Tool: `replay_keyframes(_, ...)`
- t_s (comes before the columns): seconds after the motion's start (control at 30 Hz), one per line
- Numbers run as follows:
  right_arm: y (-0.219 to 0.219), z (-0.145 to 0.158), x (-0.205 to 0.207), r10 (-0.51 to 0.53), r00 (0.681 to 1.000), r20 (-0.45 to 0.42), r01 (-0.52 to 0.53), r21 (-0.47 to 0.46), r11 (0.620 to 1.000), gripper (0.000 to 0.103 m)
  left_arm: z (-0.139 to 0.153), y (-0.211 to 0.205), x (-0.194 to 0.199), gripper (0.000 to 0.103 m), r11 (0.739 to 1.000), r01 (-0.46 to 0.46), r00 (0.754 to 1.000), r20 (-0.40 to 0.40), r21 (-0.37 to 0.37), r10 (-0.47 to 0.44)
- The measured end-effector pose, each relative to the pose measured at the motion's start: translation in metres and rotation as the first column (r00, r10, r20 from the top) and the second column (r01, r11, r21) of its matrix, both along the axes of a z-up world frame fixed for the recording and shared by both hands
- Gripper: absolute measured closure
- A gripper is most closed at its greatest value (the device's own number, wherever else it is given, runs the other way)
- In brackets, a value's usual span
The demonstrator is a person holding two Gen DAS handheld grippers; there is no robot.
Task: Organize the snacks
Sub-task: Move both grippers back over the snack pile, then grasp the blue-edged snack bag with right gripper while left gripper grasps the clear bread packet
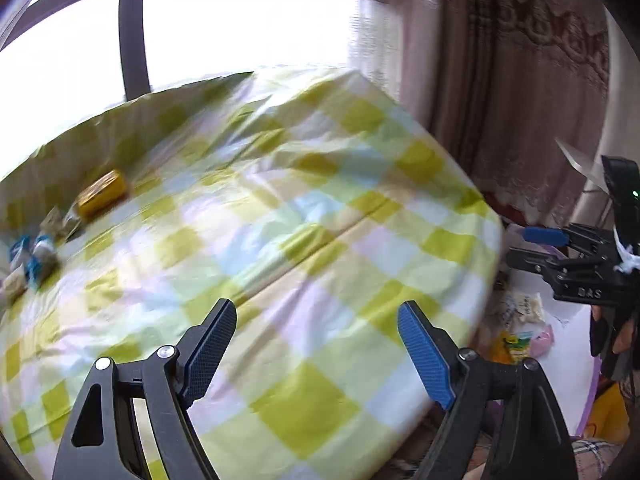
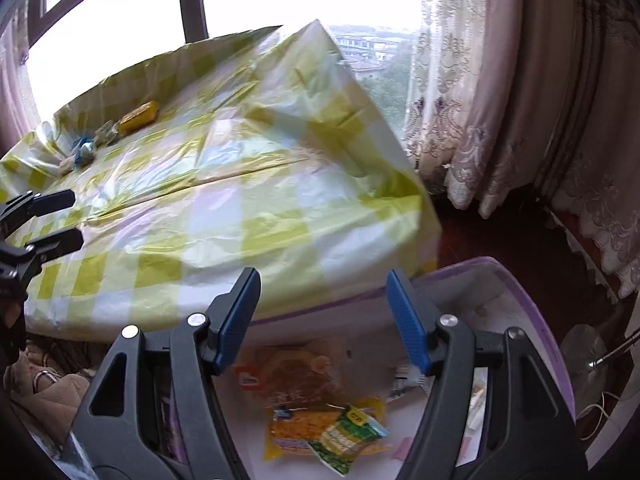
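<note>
Several snacks lie on the far left of the yellow-checked table: a yellow packet and a cluster of small blue and beige packets. My left gripper is open over the cloth with nothing between its blue pads. Past the table's right edge, my right gripper is open above a white box with a purple rim. In the box lie a yellow packet, a green packet and an orange-brown packet.
The checked cloth hangs over the table's right edge next to the box. Lace curtains and a bright window stand behind. A dark floor lies between table and curtain. A beige fabric heap sits low left.
</note>
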State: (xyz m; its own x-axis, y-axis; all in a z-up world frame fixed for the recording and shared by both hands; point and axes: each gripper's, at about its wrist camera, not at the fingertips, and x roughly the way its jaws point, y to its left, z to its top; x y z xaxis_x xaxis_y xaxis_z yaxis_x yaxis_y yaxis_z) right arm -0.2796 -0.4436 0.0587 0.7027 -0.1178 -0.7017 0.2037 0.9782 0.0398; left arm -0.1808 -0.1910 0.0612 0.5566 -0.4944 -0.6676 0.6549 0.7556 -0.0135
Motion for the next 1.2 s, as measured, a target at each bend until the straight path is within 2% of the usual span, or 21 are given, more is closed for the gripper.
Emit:
replay_keyframes(0.07,0.042,0.002,0.029,0.124,0.992,-0.003,-0.124,0.009,0.992,0.034,-0.009,0.048,0.028,0.019,0.99,-0.142,0.99,-0.024,-0.01,0.141)
replay_keyframes(0.17,0.109,0.004,0.078,0.301,0.954,-0.014,-0.301,0.022,0.954,0.03,-0.02,0.12,0.058,0.019,0.94,-0.341,0.94,-0.005,-0.001,0.341)
replay_keyframes(0.23,0.156,0.005,0.113,0.396,0.918,-0.009,-0.395,0.024,0.918,0.027,-0.029,0.167,0.081,0.019,0.88,-0.474,0.881,0.015,0.025,0.473)
replay_keyframes(0.3,0.199,0.002,0.151,0.476,0.879,-0.004,-0.475,0.055,0.878,0.025,-0.035,0.213,0.104,0.019,0.811,-0.585,0.811,-0.013,0.016,0.585)
replay_keyframes(0.4,0.253,-0.004,0.212,0.537,0.843,-0.018,-0.527,0.167,0.833,0.024,-0.04,0.271,0.128,0.019,0.702,-0.712,0.701,-0.067,-0.017,0.71)
replay_keyframes(0.47,0.279,-0.008,0.249,0.535,0.845,-0.004,-0.513,0.277,0.812,0.023,-0.043,0.299,0.138,0.019,0.643,-0.764,0.644,-0.105,-0.052,0.758)
replay_keyframes(0.53,0.303,-0.011,0.28,0.515,0.857,0.002,-0.484,0.344,0.804,0.02,-0.047,0.321,0.141,0.019,0.599,-0.795,0.606,-0.136,-0.092,0.783)
replay_keyframes(0.6,0.328,-0.016,0.312,0.498,0.867,-0.006,-0.457,0.39,0.8,0.02,-0.052,0.334,0.139,0.019,0.575,-0.808,0.589,-0.157,-0.126,0.793)
replay_keyframes(0.7,0.363,-0.025,0.352,0.466,0.884,-0.027,-0.41,0.433,0.803,0.02,-0.056,0.35,0.132,0.019,0.554,-0.806,0.59,-0.229,-0.208,0.774)
replay_keyframes(0.77,0.384,-0.028,0.377,0.447,0.894,-0.021,-0.397,0.424,0.814,0.02,-0.057,0.355,0.129,0.019,0.528,-0.816,0.577,-0.256,-0.237,0.776)
replay_keyframes(0.87,0.413,-0.035,0.409,0.425,0.905,-0.031,-0.376,0.414,0.829,0.02,-0.06,0.357,0.132,0.019,0.533,-0.807,0.589,-0.282,-0.253,0.757)
replay_keyframes(0.93,0.428,-0.037,0.426,0.404,0.914,-0.032,-0.358,0.403,0.842,0.019,-0.063,0.357,0.136,0.019,0.537,-0.809,0.588,-0.292,-0.24,0.754)
replay_keyframes(1.03,0.444,-0.037,0.444,0.355,0.934,-0.039,-0.323,0.333,0.886,0.018,-0.066,0.355,0.14,0.019,0.543,-0.809,0.588,-0.297,-0.225,0.753)
replay_keyframes(1.07,0.448,-0.037,0.448,0.352,0.935,-0.05,-0.322,0.301,0.898,0.023,-0.066,0.355,0.14,0.019,0.544,-0.809,0.587,-0.298,-0.222,0.753)
replay_keyframes(1.1,0.451,-0.036,0.449,0.352,0.933,-0.07,-0.325,0.25,0.912,0.033,-0.067,0.355,0.141,0.019,0.545,-0.809,0.588,-0.298,-0.221,0.752)
replay_keyframes(1.13,0.451,-0.035,0.447,0.372,0.925,-0.074,-0.349,0.22,0.911,0.047,-0.067,0.354,0.141,0.018,0.549,-0.807,0.59,-0.296,-0.215,0.751)
replay_keyframes(1.17,0.445,-0.032,0.442,0.408,0.911,-0.056,-0.387,0.228,0.894,0.062,-0.067,0.352,0.143,0.017,0.558,-0.805,0.594,-0.293,-0.203,0.749)
replay_keyframes(1.2,0.436,-0.03,0.437,0.447,0.894,-0.041,-0.424,0.246,0.872,0.067,-0.067,0.349,0.146,0.016,0.569,-0.802,0.597,-0.286,-0.181,0.75)
